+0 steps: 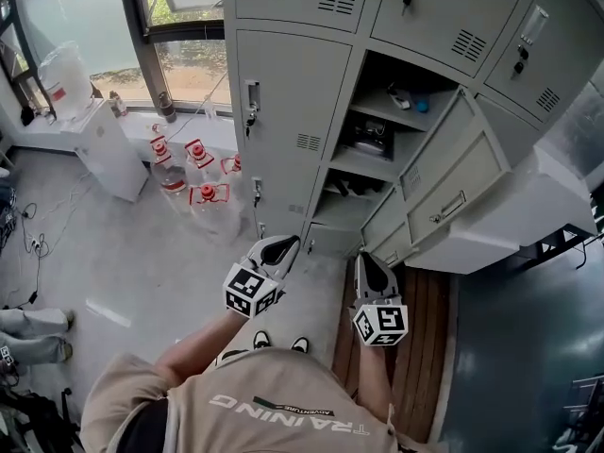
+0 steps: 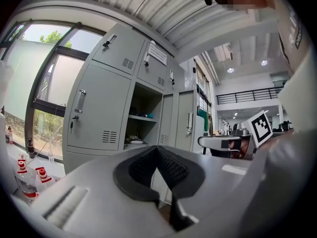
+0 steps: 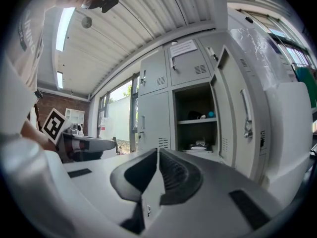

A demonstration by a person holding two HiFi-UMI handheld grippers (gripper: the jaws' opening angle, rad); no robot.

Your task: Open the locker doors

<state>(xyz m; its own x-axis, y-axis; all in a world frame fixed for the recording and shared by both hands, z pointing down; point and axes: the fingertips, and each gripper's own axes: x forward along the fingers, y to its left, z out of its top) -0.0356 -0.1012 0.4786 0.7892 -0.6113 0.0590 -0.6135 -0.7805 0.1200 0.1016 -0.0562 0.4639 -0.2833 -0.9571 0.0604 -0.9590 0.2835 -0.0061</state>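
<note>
The grey lockers (image 1: 293, 83) stand in front of me. The middle column's door (image 1: 451, 176) hangs open to the right, and shelves (image 1: 376, 149) with small items show inside. The left column's door (image 1: 283, 102) is closed, its handle (image 1: 252, 96) on its left side. My left gripper (image 1: 280, 249) is shut and empty, held low and apart from the lockers. Beside it my right gripper (image 1: 370, 270) is also shut and empty. In the left gripper view the closed door (image 2: 96, 110) lies ahead of the shut left gripper (image 2: 157, 151). The right gripper (image 3: 157, 155) faces the open compartment (image 3: 195, 125).
Several water bottles with red caps (image 1: 187, 173) stand on the floor left of the lockers, next to a white cabinet (image 1: 109, 149) below the window. A white box-like surface (image 1: 514, 215) juts out at the right. Wooden planks (image 1: 425, 347) lie under my right side.
</note>
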